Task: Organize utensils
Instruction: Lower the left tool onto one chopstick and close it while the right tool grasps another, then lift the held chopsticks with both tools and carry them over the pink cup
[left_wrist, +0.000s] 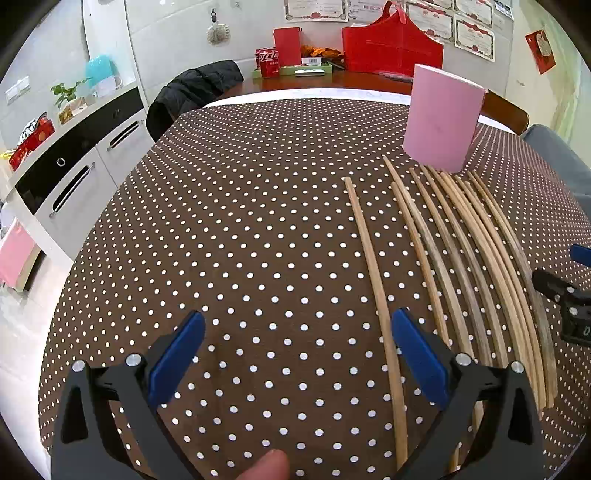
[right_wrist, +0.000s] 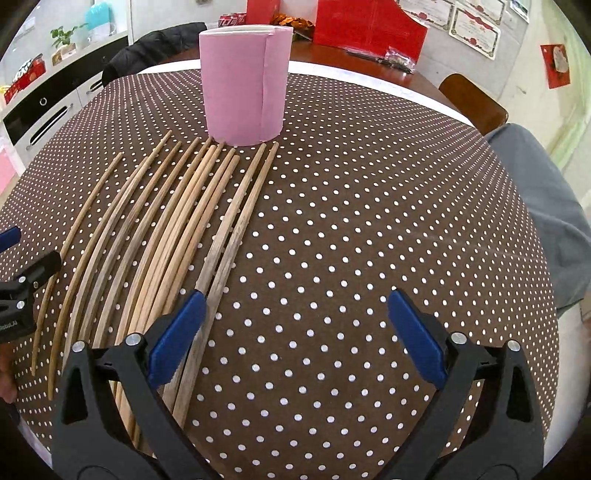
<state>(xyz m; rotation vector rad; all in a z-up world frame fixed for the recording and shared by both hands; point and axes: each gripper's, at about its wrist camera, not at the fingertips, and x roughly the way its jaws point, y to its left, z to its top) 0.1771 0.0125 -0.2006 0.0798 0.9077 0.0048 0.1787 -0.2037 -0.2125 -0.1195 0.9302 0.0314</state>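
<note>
Left wrist view. The left tool (left_wrist: 295, 325) hovers with its blue pads wide apart and nothing between them, over the worktop (left_wrist: 221, 221), a brown dotted cloth. One lone chopstick (left_wrist: 373, 280) lies just inside the right pad, set slightly apart from the row of chopsticks (left_wrist: 476, 266) toward the right edge. The pink holder (left_wrist: 441, 120) stands upright at the far ends of the row. A corner of the right tool (left_wrist: 565, 295) enters at the right edge.

Right wrist view. The right tool (right_wrist: 295, 317) is likewise spread and empty, over bare cloth right of the row (right_wrist: 177, 229). Only here does the holder (right_wrist: 243, 81) show its open rim and side seam.

Judged step: the approach, nothing yet gripped. The next move calls for lowering to straddle one stick and closing on it.
</note>
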